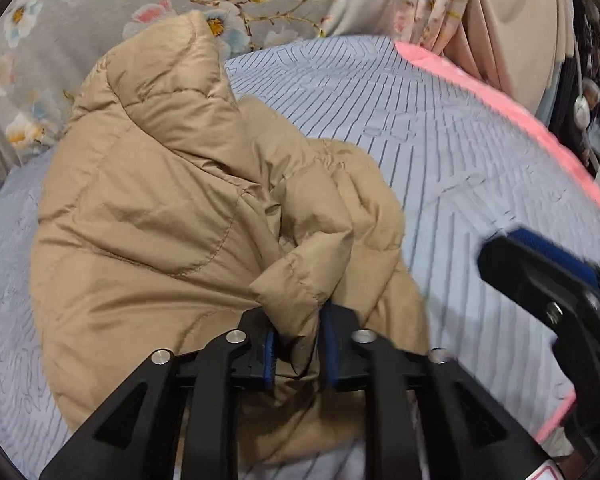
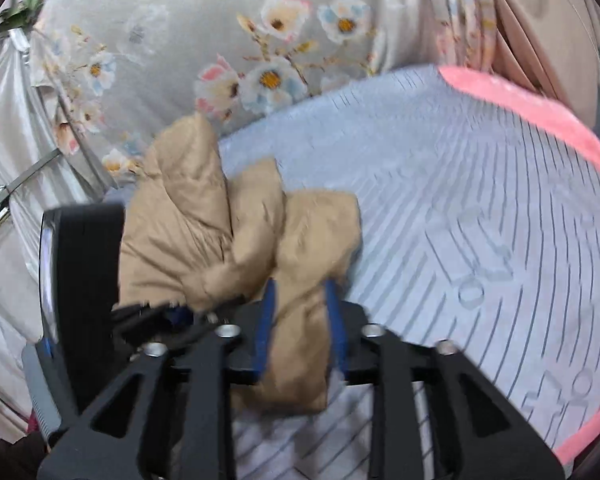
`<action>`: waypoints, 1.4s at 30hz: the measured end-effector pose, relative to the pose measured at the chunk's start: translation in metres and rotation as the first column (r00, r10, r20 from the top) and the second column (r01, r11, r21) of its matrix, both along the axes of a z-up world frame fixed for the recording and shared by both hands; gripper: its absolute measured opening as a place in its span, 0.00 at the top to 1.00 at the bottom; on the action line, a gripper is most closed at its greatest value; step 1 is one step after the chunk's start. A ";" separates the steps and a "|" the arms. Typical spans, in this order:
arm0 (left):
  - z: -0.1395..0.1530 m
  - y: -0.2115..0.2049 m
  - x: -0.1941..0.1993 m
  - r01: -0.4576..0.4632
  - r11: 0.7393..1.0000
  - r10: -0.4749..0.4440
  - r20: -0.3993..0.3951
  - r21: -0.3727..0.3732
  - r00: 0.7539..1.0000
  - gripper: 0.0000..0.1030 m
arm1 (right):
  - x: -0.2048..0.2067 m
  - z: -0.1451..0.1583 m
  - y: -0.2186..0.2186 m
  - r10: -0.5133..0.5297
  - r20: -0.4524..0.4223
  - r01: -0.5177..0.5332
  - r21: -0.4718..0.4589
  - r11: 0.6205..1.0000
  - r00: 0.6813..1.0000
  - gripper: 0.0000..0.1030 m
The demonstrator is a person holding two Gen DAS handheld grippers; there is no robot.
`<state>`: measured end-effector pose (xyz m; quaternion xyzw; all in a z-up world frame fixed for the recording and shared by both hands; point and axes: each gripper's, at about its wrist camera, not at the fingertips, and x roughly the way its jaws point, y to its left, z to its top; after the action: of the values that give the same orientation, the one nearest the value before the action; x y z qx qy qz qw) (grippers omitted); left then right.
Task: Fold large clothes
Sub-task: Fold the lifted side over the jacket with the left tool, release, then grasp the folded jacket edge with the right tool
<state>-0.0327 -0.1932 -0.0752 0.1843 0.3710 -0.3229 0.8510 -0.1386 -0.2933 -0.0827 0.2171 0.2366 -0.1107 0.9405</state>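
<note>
Two views. Left wrist: left gripper [image 1: 296, 344], lower centre, has a fold of the tan puffer jacket [image 1: 160, 220] between its blue pads; grip cannot be judged. Jacket heaped left of centre on striped bed cover [image 1: 440, 140]. Right wrist: right gripper [image 2: 300, 332] straddles a jacket fold; whether its pads press cannot be told.

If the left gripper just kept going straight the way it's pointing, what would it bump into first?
The tan puffer jacket. A fold of it already sits between the left gripper fingers, and the jacket's bulk lies directly ahead on the striped bed cover; depth is hard to judge.
</note>
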 end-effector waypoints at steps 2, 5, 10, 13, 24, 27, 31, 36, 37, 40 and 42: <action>0.015 0.016 -0.002 0.008 0.999 -0.009 -0.018 -0.048 1.000 0.68 | 0.002 0.014 0.000 0.025 0.025 -0.024 -0.043 0.999 0.999 0.56; 0.044 0.047 -0.003 -0.018 0.993 0.017 -0.015 -0.120 1.000 0.55 | 0.014 0.033 0.000 0.045 0.040 -0.041 -0.079 0.996 0.998 0.50; 0.090 0.114 0.019 -0.178 0.960 0.191 0.038 -0.215 0.981 0.43 | 0.046 0.052 0.011 0.132 0.035 -0.131 -0.013 0.991 0.991 0.43; 0.104 0.142 0.044 -0.275 0.933 0.289 0.027 -0.230 0.957 0.43 | 0.076 0.059 0.035 0.205 0.015 -0.205 -0.016 0.979 0.979 0.36; 0.110 0.177 0.092 -0.422 0.881 0.431 -0.002 -0.215 0.902 0.43 | 0.155 0.037 0.045 0.315 -0.031 -0.299 0.240 0.924 0.949 0.91; 0.112 0.170 0.096 -0.416 0.884 0.428 0.010 -0.211 0.904 0.43 | 0.103 0.060 0.038 0.268 0.078 -0.278 0.188 0.942 0.960 0.92; 0.105 0.143 0.097 -0.383 0.906 0.394 0.031 -0.182 0.919 0.43 | 0.056 0.049 0.025 0.106 0.022 -0.107 0.070 0.992 0.994 0.92; 0.085 0.096 0.092 -0.320 0.940 0.323 0.012 -0.119 0.946 0.43 | 0.038 0.006 -0.009 -0.030 -0.077 0.038 0.100 0.994 0.997 0.92; 0.081 0.089 0.091 -0.309 0.945 0.311 0.008 -0.107 0.950 0.43 | 0.038 -0.002 -0.014 -0.045 -0.086 0.054 0.105 0.993 0.995 0.92; 0.067 0.061 0.084 -0.272 0.960 0.273 0.002 -0.066 0.962 0.43 | 0.036 -0.019 -0.028 -0.074 -0.096 0.085 0.119 0.989 0.993 0.91; 0.061 0.045 0.079 -0.259 0.965 0.260 0.013 -0.049 0.965 0.43 | 0.031 -0.030 -0.041 -0.094 -0.093 0.108 0.152 0.982 0.991 0.91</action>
<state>0.0458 -0.1483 -0.0138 0.1171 0.3760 -0.2154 0.8936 -0.1073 -0.3342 -0.1124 0.2974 0.2733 -0.1485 0.9027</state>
